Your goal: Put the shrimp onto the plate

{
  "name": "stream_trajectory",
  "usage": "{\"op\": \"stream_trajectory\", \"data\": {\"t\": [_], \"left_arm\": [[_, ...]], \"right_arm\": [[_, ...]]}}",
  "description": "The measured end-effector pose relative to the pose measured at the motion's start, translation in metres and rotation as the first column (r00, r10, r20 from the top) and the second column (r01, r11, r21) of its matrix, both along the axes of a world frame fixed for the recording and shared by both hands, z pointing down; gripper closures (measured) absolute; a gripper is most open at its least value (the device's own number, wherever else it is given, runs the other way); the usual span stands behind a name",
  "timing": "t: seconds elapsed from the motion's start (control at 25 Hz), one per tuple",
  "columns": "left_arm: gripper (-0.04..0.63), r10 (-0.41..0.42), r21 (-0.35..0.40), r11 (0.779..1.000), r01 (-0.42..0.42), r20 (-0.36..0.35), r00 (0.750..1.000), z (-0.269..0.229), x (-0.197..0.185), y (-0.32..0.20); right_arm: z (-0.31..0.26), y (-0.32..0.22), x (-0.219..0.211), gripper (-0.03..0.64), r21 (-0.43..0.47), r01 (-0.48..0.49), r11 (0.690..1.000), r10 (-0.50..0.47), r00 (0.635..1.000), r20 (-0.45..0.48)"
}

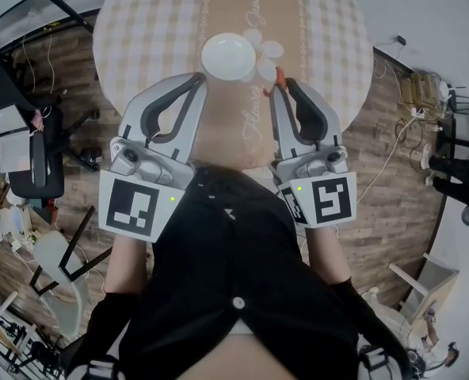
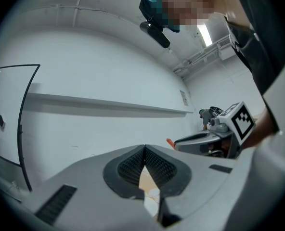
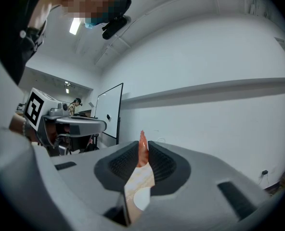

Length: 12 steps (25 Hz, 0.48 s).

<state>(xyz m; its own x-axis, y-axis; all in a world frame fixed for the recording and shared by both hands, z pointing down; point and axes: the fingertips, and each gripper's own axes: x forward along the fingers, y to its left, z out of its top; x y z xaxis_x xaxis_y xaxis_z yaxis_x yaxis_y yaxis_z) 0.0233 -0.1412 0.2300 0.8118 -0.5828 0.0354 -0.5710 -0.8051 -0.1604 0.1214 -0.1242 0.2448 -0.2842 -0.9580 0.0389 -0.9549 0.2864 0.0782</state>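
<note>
Jaws of the right gripper [image 3: 143, 165] are clamped on the shrimp [image 3: 142, 146], whose orange tip pokes out past them. Those of the left gripper [image 2: 145, 153] are pressed together with nothing between them. In the head view the shrimp [image 1: 280, 75] shows over the table [image 1: 155, 22], just right of the white plate [image 1: 228, 56] and not on it. The left gripper's tips sit at the plate's near left edge. Cursive lettering [image 1: 254, 121] runs along the tan runner of the checked cloth, too blurred to read. A small wall notice [image 2: 183, 98] in the left gripper view is just as illegible. Only the right gripper view shows a whiteboard [image 3: 109, 110] by the far wall, and only the head view shows the whole plate
</note>
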Motion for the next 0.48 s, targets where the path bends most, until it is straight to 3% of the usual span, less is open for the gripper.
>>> {"op": "stream_trajectory", "data": {"t": [0.48], "left_arm": [[0.592,-0.018,-0.019,1.0,0.018,0.005,1.0,0.0044,-0.0068,-0.0007]], "right_arm": [[0.0006,-0.0011,-0.0041,0.566,-0.004,0.011,1.0,-0.011,1.0,-0.003]]}}
